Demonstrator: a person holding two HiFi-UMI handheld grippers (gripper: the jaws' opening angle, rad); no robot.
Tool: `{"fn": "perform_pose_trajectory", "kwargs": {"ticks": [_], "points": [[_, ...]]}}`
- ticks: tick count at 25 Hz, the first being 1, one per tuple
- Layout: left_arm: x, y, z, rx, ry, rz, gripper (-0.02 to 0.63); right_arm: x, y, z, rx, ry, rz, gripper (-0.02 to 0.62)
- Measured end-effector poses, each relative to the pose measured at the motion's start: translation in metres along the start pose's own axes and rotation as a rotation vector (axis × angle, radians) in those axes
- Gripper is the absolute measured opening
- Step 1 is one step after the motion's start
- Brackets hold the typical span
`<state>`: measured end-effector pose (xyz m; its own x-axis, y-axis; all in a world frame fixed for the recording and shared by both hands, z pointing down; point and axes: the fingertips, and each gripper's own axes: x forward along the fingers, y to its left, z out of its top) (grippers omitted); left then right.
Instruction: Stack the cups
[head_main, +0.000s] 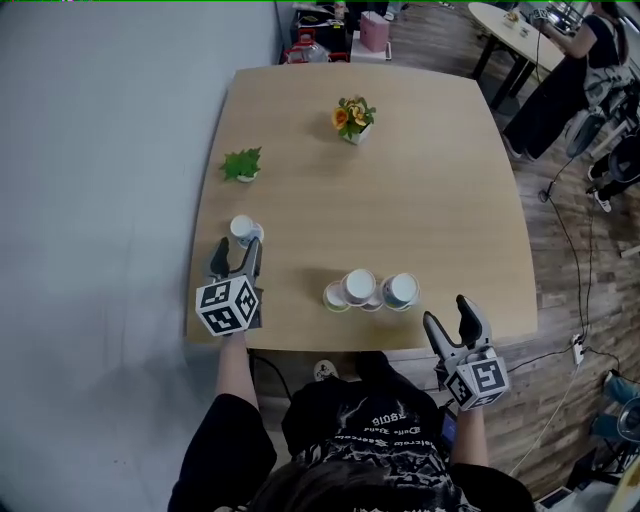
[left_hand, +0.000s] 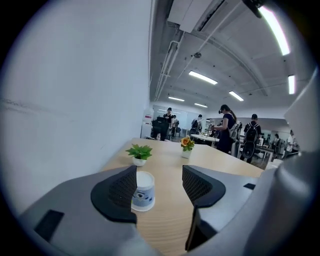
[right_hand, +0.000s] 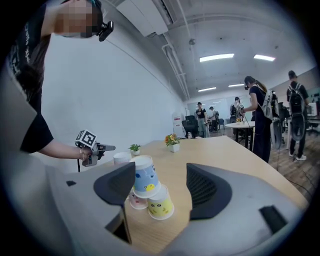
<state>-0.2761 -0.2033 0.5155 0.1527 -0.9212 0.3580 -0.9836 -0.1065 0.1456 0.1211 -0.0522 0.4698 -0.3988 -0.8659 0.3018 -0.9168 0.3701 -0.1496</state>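
Head view looks down on a wooden desk (head_main: 430, 180). A single white paper cup (head_main: 243, 230) stands upside down near its left edge. The left gripper (head_main: 238, 252) points at this cup from the lower left of the frame, with its tips just short of it. In the left gripper view the jaws are spread and grasp nothing. The cup sits on the desk just ahead of them, partly hidden behind the left jaw.

Three more cups (head_main: 368, 290) are grouped near the bottom edge of the desk, all inverted. In the right gripper view a blue cup (right_hand: 146, 180) rests tilted on top of a pink cup (right_hand: 135, 200) and a yellow cup (right_hand: 160, 205), which stand side by side. The right gripper (head_main: 448, 312) is at the lower right, off the desk edge, and faces this group. Its jaws are also apart and hold nothing.

A small green plant (head_main: 242, 165) and a pot of orange flowers (head_main: 353, 118) stand further up the desk.
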Motion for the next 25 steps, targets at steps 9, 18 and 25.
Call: {"fn": "perform_pose_trajectory", "kwargs": {"ticks": [9, 18, 25], "points": [[0.052, 0.037, -0.030, 0.036, 0.115, 0.091, 0.293, -0.007, -0.013, -0.006, 0.012, 0.024, -0.076, 0.334], [0.074, 0.036, -0.043, 0.092, 0.177, 0.102, 0.296, -0.011, -0.020, -0.016, 0.009, 0.065, -0.100, 0.334], [0.081, 0.045, -0.053, 0.068, 0.227, 0.139, 0.296, -0.010, -0.022, -0.014, -0.004, 0.068, -0.106, 0.334]]}}
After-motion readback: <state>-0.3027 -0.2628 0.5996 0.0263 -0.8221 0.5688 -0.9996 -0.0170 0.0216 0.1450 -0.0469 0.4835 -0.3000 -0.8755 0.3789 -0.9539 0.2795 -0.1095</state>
